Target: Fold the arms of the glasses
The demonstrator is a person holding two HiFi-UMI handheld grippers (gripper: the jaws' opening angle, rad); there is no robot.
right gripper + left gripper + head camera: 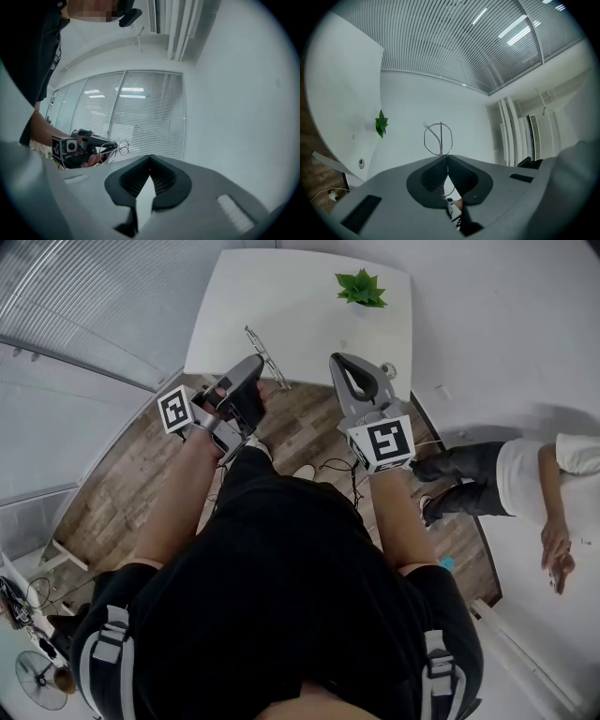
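Note:
Thin wire-frame glasses (265, 354) are held over the near edge of the white table (281, 306). My left gripper (255, 362) is shut on them, and in the left gripper view one round lens rim of the glasses (439, 138) stands up just past the closed jaws of the left gripper (446, 157). My right gripper (339, 360) hovers a short way to the right of the glasses, apart from them. In its own view the right gripper (150, 158) is shut with nothing between its jaws. It looks across at the left gripper (84, 147) and the glasses (123, 147).
A small green potted plant (361, 289) stands at the table's far right, and a small round object (388, 369) lies near the right edge. Another person (525, 479) sits on the floor at the right. Cables (333, 470) lie on the wooden floor below.

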